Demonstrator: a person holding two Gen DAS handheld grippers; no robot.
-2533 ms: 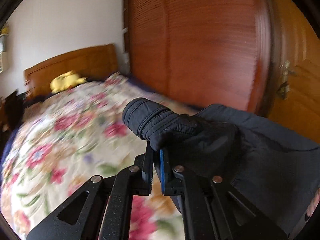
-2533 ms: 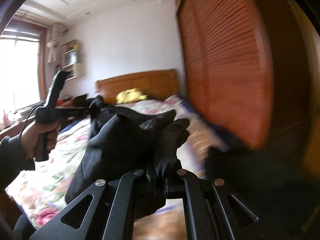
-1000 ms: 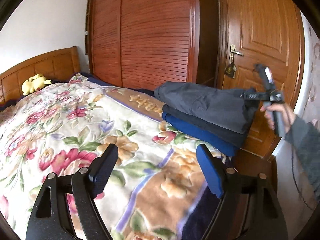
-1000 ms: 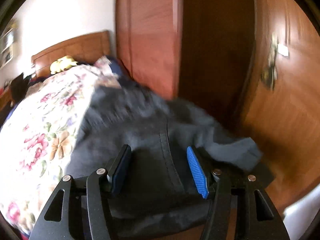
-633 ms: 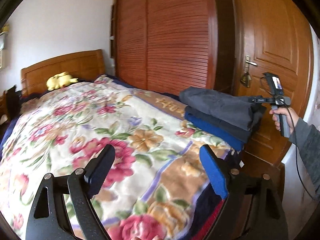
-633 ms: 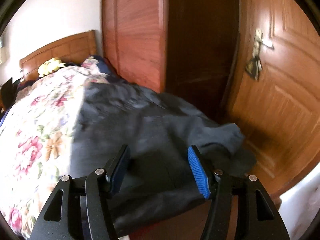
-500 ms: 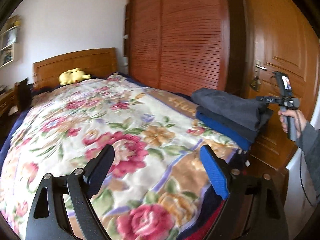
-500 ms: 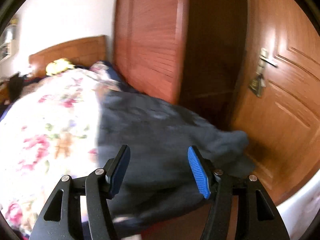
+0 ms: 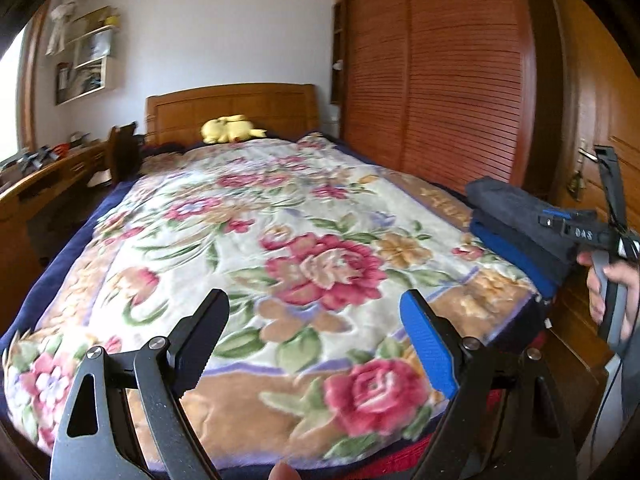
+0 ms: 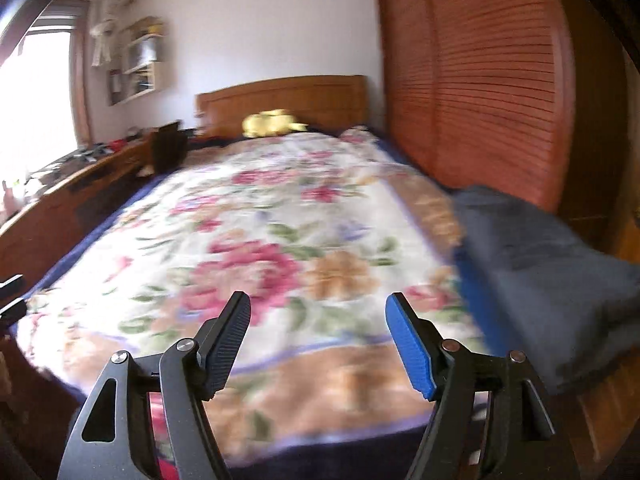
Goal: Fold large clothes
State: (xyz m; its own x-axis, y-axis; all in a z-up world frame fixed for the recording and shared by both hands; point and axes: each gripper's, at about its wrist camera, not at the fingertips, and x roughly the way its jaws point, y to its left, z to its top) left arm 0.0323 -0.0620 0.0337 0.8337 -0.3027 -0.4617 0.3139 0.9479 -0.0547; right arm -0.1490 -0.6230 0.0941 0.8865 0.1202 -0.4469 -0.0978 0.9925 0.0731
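Now both grippers hang over the foot of the bed (image 9: pixel 72 248), gripping nothing. The left gripper (image 9: pixel 316 344) stands spread wide above the floral blanket (image 9: pixel 320 264), with only blanket showing between its black and blue pads. The right gripper (image 10: pixel 318 344) has just been opening its jaws, and nothing lies between them either; its view is blurred. The folded clothes (image 9: pixel 516 220) sit in a stack on the bed's near right corner, a dark grey piece on top with a blue layer under it, close by the wooden door (image 9: pixel 608 128). In the left view the right hand (image 9: pixel 612 292) holds its gripper's handle just beside that stack. A yellow toy (image 9: pixel 230 128) lies at the headboard (image 9: pixel 232 108), and a slatted wardrobe (image 9: pixel 436 80) runs along the right.
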